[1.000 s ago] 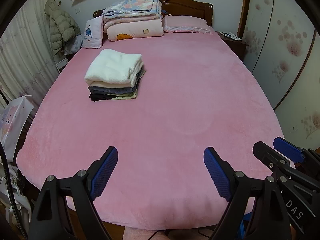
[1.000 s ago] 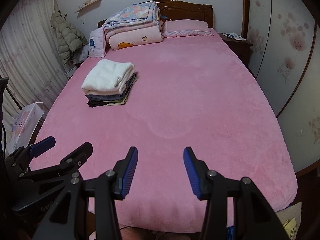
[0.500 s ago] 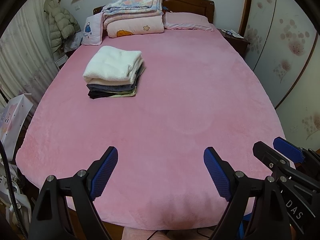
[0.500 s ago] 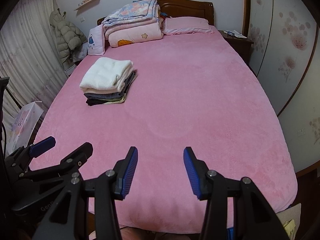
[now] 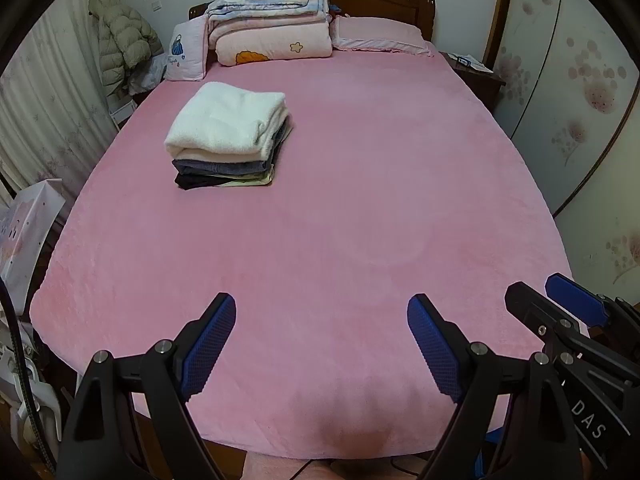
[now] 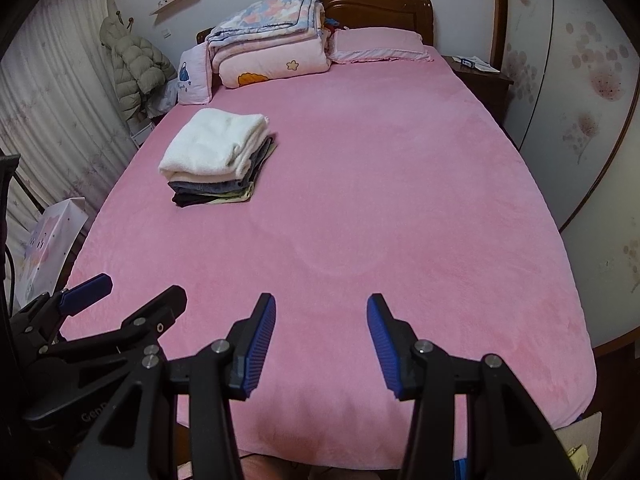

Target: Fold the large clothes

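A stack of folded clothes (image 5: 230, 136) with a white fleece piece on top lies on the left half of the pink bed (image 5: 360, 208); it also shows in the right wrist view (image 6: 216, 156). My left gripper (image 5: 322, 344) is open and empty above the bed's foot edge. My right gripper (image 6: 322, 340) is open and empty there too, and it appears at the right edge of the left wrist view (image 5: 560, 312). The left gripper appears at the lower left of the right wrist view (image 6: 120, 300). No unfolded garment is in view.
Folded quilts (image 5: 272, 20) and a pink pillow (image 5: 380, 34) lie at the headboard. A nightstand (image 5: 472, 72) stands at the right, a wardrobe wall (image 5: 580, 100) beyond it. A puffer coat (image 5: 120, 40) and curtains hang at the left, with a paper bag (image 5: 24, 228) below.
Both cameras tilted or drew back slightly, so the bed and the stack sit a little lower in view. Both grippers stay open and empty.
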